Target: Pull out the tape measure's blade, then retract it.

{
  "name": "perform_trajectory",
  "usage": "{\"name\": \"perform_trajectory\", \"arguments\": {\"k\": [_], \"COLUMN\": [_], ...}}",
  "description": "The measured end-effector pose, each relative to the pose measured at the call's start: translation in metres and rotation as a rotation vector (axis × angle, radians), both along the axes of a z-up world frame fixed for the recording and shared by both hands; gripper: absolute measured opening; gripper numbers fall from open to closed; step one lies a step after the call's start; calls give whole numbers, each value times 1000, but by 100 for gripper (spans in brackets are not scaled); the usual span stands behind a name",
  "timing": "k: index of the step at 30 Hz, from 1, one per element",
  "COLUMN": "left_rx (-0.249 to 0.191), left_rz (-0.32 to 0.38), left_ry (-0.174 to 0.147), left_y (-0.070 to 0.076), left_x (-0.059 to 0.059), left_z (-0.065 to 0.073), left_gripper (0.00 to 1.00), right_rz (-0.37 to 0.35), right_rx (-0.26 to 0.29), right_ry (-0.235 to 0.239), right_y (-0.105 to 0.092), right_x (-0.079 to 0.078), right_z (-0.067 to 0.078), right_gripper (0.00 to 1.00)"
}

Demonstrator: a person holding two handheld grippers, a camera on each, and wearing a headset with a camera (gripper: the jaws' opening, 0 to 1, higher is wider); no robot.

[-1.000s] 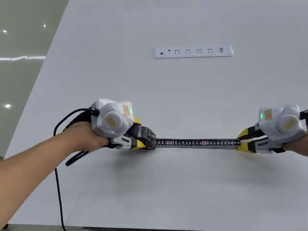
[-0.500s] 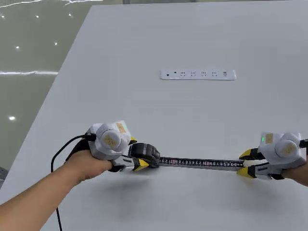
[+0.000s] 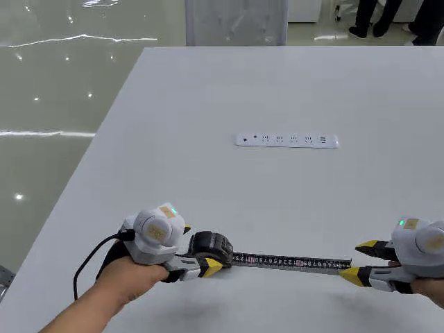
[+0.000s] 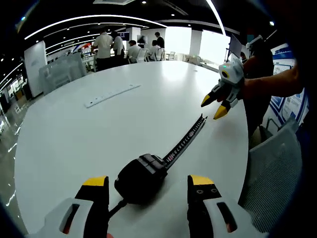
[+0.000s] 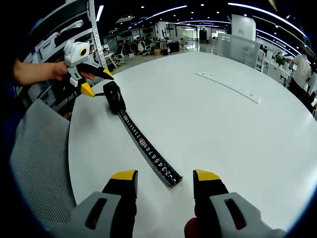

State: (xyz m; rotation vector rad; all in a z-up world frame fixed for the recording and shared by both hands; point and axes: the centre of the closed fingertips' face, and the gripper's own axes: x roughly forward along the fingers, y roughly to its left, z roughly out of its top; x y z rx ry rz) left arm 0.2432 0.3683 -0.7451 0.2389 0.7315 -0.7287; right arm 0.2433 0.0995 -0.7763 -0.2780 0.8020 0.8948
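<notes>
The black tape measure case [image 3: 210, 246] lies on the white table [image 3: 229, 90] between the jaws of my left gripper [image 3: 201, 248], which stands open with a small gap on each side of the case [image 4: 142, 177]. Its blade [image 3: 291, 262] is pulled out flat to the right along the table. The blade's end [image 5: 173, 181] rests on the table just ahead of my right gripper [image 5: 163, 174], which is open and holds nothing. From the left gripper view, the blade [image 4: 185, 141] runs toward the right gripper [image 4: 212, 110].
A white power strip [image 3: 286, 140] lies across the table's middle, well beyond the tape. The table's left edge [image 3: 97, 132] drops to a glossy floor. A black cable [image 3: 90, 260] trails from my left hand. A mesh chair [image 5: 39, 168] stands by the near edge.
Both grippers have opened: the left let go of the case, the right let go of the blade's end. The blade stays pulled out. The head camera has tilted up.
</notes>
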Motion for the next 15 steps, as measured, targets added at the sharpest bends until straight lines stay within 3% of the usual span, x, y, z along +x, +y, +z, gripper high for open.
{"name": "perform_trajectory", "arguments": {"k": [10,15], "left_rx": [-7,-13], "left_rz": [124,162], "left_ry": [-10,-10], "left_y": [10,17], "left_x": [-13,-22], "left_z": [7,9], "left_gripper": [80,83], "right_rz": [-135,-172], "right_rx": [56,70], "right_ry": [7,-2], "right_y": [-5,-4], "right_x": [-22,-34], "right_z": [14,24], "right_gripper": [57,62]}}
